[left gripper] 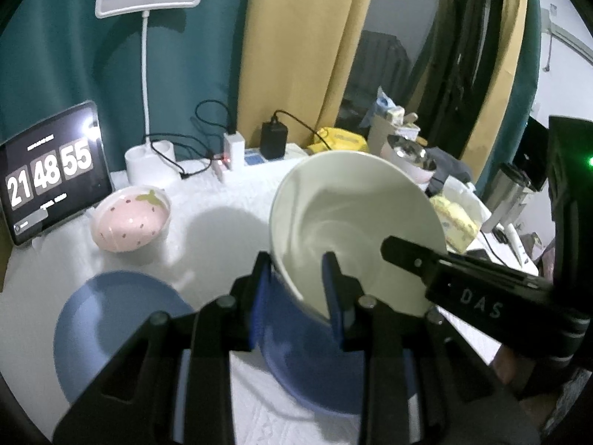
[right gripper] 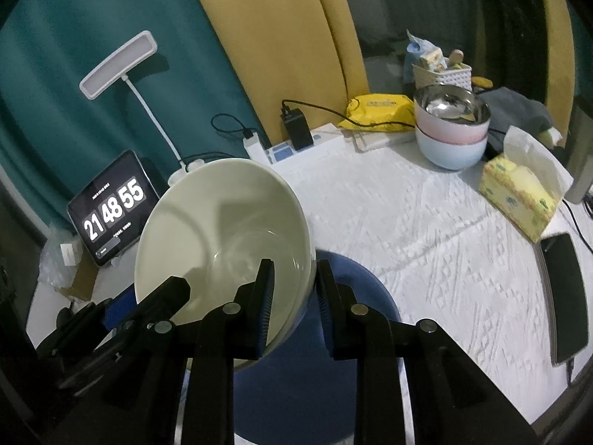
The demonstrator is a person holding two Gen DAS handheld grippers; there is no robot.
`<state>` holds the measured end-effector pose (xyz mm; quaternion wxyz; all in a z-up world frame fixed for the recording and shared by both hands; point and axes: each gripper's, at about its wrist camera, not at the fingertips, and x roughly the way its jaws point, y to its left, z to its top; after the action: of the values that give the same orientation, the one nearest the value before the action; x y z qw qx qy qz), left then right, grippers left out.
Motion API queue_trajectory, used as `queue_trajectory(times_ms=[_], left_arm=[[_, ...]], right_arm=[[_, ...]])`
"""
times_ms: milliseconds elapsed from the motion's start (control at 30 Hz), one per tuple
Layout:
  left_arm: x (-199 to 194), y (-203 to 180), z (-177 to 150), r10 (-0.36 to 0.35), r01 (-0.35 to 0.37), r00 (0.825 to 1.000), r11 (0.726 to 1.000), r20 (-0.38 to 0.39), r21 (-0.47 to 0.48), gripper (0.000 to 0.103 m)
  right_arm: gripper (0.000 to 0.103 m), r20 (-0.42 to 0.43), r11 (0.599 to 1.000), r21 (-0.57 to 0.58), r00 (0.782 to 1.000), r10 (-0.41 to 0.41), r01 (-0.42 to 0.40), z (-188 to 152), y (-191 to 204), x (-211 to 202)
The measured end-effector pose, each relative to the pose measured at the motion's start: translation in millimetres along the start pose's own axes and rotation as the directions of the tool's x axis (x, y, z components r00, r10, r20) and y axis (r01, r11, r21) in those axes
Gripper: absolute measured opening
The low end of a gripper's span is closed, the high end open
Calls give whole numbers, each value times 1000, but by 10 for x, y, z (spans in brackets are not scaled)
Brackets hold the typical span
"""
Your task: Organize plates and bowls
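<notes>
Cream bowl [left gripper: 355, 222] sits tilted at the centre of both wrist views, and we grip its rim from 2 sides. Our left gripper [left gripper: 296, 282] has its jaws clamped on the bowl's wall at lower centre of the left view, 1 blue pad inside and 1 outside. Our right gripper [right gripper: 294, 293] does the same in the right view, jaws closed on the rim with 1 finger inside the bowl and 1 outside. Each gripper also shows in the other's view, reaching in from the side.

Below the bowl lies a blue plate [right gripper: 355, 296], directly under it in both views; whether the bowl touches it we cannot tell. A second blue plate [left gripper: 111, 326] rests on the white counter [right gripper: 426, 241] at lower left of the left view, well apart from a pink strawberry bowl [left gripper: 129, 218] near the tablet clock [left gripper: 52, 174] reading 21 48 55.

In the upper right of the right view, 3 stacked bowls [right gripper: 450, 129] stand beside a yellow tissue box [right gripper: 519, 196].
</notes>
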<state>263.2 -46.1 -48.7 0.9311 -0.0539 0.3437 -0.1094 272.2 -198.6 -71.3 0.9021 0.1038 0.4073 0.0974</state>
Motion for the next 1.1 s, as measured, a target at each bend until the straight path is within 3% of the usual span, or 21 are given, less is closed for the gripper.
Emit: queue_trajectory(times_ms=[667, 1100], left_arm=[[213, -227, -377, 8, -5, 995, 1000, -98, 29, 29], [303, -225, -508, 26, -21, 991, 999, -135, 35, 29]], right_arm=[[25, -86, 999, 49, 996, -17, 21, -384, -346, 144], [25, -93, 997, -21, 993, -71, 69, -431, -294, 200]])
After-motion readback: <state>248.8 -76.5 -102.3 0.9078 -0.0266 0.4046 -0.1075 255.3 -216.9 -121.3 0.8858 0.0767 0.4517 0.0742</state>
